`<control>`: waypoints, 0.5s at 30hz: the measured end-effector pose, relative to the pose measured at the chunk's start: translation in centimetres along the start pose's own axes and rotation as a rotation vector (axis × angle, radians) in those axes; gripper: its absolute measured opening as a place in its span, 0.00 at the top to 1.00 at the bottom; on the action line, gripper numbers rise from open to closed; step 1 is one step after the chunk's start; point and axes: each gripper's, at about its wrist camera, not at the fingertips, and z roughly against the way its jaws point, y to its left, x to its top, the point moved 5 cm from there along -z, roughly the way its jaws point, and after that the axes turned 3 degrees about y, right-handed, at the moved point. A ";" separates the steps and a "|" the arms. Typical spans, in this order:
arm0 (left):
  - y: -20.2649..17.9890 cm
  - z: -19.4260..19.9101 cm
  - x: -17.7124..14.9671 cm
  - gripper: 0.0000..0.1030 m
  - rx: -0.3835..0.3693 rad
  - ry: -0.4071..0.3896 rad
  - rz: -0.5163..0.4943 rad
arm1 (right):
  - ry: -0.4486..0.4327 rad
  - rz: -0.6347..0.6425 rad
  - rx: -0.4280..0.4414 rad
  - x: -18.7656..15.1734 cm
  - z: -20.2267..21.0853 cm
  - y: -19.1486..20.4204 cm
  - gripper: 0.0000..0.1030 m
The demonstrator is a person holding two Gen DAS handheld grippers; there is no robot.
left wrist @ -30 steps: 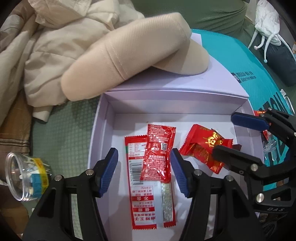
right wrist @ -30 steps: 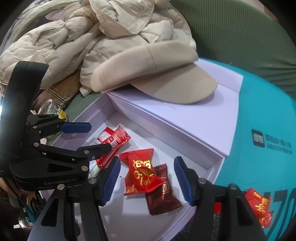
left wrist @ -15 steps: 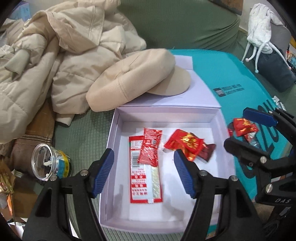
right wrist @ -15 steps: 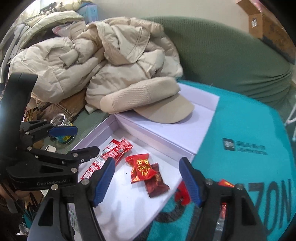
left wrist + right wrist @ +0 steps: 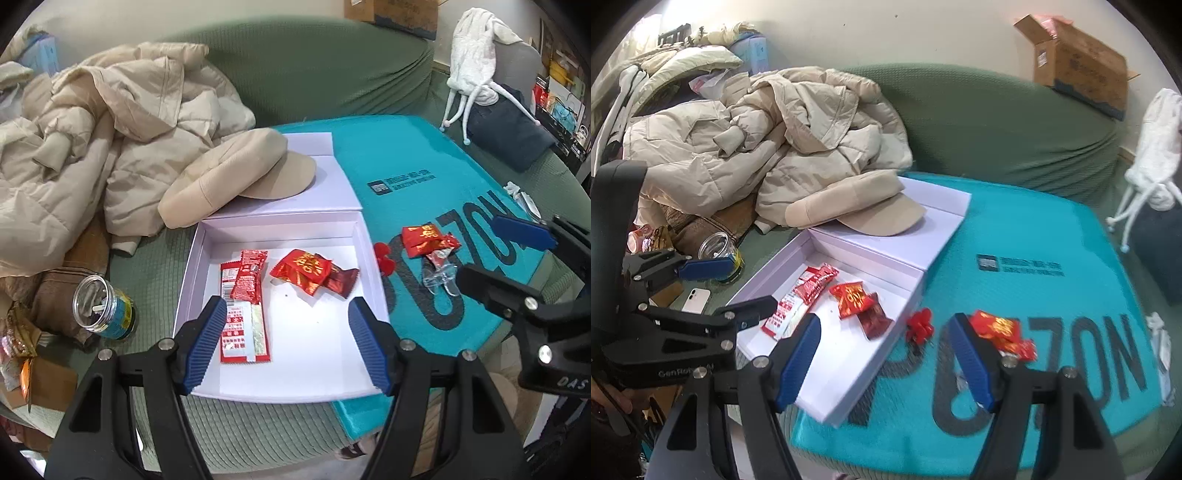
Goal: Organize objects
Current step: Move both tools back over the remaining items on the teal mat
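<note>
Red candy packets (image 5: pixel 428 240) lay at three o'clock of the shallow white cardboard box (image 5: pixel 373 273), waiting; left gripper (image 5: pixel 288 343) and right gripper (image 5: pixel 886 362) gaped wide, empty, needing to reach there.

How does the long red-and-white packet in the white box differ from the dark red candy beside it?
The long red-and-white packet is a flat strip with white panels of print; the dark red candy is a short, plain maroon pillow wrapper. The packet lies at the left of the white box under a smaller red sachet; the candy lies right, partly under a bright red candy. Both rest on the box floor.
</note>
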 end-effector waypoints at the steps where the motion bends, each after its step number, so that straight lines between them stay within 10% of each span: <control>1: -0.5 0.5 -0.2 0.35 -0.010 -0.005 0.000 | -0.003 -0.002 -0.009 -0.4 0.7 -0.1 0.29; 15: -6.7 2.7 -2.2 0.35 -0.068 -0.030 -0.053 | -0.015 -0.079 -0.088 -6.7 6.4 -3.5 0.25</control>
